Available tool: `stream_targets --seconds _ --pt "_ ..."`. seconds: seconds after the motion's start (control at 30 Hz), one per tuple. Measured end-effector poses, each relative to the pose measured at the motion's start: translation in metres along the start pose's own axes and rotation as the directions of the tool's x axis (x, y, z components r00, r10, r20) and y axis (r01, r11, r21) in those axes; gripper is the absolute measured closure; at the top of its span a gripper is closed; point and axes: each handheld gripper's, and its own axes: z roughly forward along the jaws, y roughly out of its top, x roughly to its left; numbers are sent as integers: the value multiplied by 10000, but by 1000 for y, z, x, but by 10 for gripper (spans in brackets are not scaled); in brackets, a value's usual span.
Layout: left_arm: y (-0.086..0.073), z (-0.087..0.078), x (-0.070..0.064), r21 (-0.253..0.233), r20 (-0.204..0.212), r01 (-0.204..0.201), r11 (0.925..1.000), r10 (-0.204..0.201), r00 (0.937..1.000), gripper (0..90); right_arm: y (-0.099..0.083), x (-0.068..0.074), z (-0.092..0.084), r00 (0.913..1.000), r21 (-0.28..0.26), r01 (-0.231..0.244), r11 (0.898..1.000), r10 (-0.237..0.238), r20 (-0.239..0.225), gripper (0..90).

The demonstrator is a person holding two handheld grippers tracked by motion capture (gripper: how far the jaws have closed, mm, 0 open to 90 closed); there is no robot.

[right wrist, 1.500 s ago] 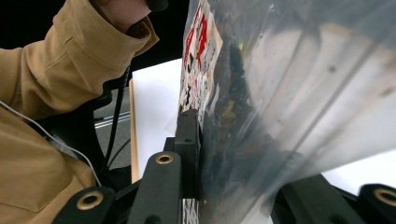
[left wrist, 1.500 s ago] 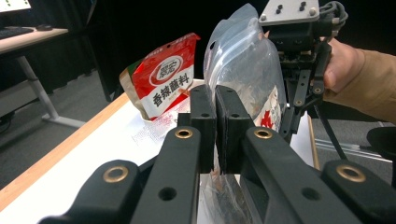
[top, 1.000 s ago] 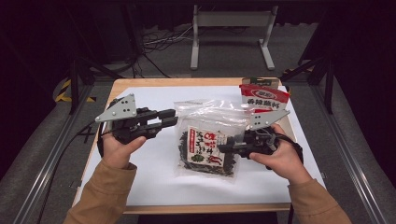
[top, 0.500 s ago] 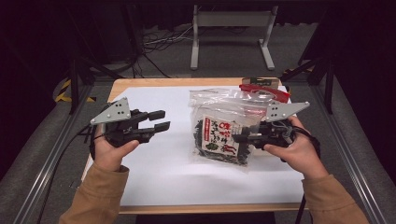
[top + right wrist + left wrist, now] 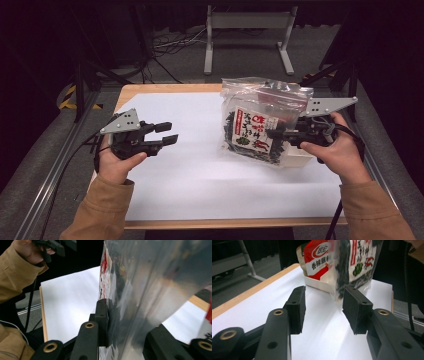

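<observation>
My right gripper [image 5: 280, 136] clamps the clear seaweed bag [image 5: 255, 127], holding it upright off the white sheet [image 5: 200, 170], just in front of the white tray [image 5: 317, 285]. My left gripper [image 5: 167, 133], well left of the bag, has just been opening, nothing between its jaws.

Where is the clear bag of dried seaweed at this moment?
In the high view, the clear seaweed bag is at the right side of the table, held upright by the right gripper, above the white tray; the red packet is behind it.
</observation>
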Motion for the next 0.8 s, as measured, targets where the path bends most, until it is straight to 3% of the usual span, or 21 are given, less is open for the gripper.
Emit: stream_targets --seconds 0.67,0.8 --pt "-8 2 7 289 -68 412 9987 -410 9991 458 4 -26 -32 9938 -170 -41 9998 59 1113 744" --pt "-9 2 8 341 -75 386 9987 -384 9992 452 3 -30 -35 9894 -64 177 9998 -166 1444 745"
